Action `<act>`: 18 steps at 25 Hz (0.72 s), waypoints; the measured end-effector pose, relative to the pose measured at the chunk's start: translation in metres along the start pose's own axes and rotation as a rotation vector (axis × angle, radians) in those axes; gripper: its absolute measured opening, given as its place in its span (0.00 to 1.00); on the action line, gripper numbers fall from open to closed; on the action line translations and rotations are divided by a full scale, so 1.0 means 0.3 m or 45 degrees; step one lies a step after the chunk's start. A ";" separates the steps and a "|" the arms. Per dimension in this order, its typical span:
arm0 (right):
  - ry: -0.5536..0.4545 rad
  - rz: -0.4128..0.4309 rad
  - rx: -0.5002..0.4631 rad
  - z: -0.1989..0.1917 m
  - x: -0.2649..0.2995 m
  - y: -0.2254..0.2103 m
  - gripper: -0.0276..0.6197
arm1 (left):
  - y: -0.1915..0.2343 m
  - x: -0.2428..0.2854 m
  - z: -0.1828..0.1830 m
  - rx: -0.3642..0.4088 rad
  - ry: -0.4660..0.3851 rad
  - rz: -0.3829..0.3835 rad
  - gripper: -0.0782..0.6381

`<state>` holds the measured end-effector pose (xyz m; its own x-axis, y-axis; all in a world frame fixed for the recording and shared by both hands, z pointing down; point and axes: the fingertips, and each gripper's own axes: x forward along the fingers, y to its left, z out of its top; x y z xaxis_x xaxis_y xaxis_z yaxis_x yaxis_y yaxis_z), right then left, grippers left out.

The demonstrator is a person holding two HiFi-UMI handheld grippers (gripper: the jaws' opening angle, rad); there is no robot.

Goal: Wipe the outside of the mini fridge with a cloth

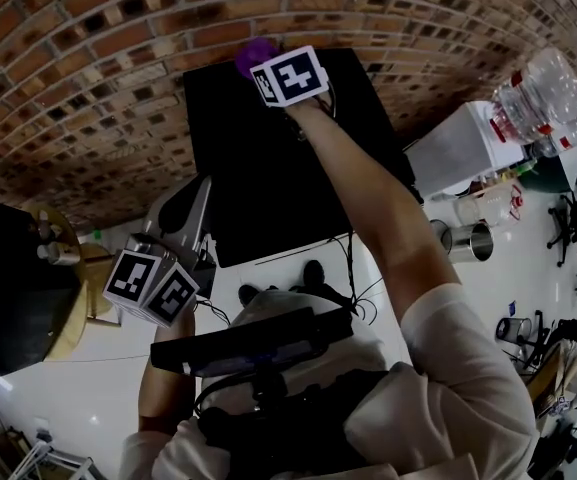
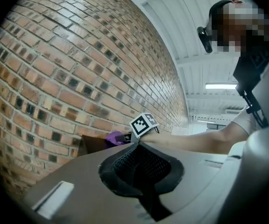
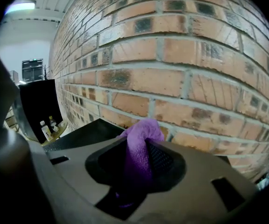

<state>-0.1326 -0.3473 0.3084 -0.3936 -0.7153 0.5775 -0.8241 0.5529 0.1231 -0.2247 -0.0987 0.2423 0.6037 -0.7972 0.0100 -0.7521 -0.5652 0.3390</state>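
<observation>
Counting from the feeds: mostly ones and twos.
I see two grippers, the left gripper point(image 2: 141, 164) and the right gripper point(image 3: 136, 164), each carrying one of the two marker cubes point(image 1: 290, 75). There is one purple cloth point(image 3: 141, 143), one black fridge point(image 1: 268, 158) and one brick wall point(image 1: 88, 48). On the one round table point(image 1: 68, 318) I count two small bottles point(image 3: 44, 128). Off to the side I make out one white cabinet point(image 1: 463, 148) and one metal bin point(image 1: 473, 240). The clear jugs point(image 1: 546, 93) are too bunched together for me to count.
</observation>
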 end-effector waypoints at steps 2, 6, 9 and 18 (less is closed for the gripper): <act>-0.010 -0.014 0.019 -0.015 -0.028 -0.049 0.21 | -0.012 0.019 0.002 0.002 -0.002 -0.009 0.11; -0.020 -0.034 0.055 -0.046 -0.072 -0.132 0.21 | -0.038 0.055 -0.001 0.001 0.004 -0.023 0.11; -0.015 -0.052 0.068 -0.070 -0.096 -0.187 0.21 | -0.057 0.081 -0.004 0.005 0.015 -0.028 0.11; -0.003 -0.109 0.094 -0.136 -0.163 -0.335 0.22 | -0.106 0.142 -0.024 0.011 0.053 -0.028 0.12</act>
<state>-0.0140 -0.3504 0.3008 -0.3213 -0.7595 0.5657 -0.8824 0.4570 0.1124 -0.1732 -0.1130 0.2387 0.6304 -0.7752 0.0419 -0.7407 -0.5844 0.3314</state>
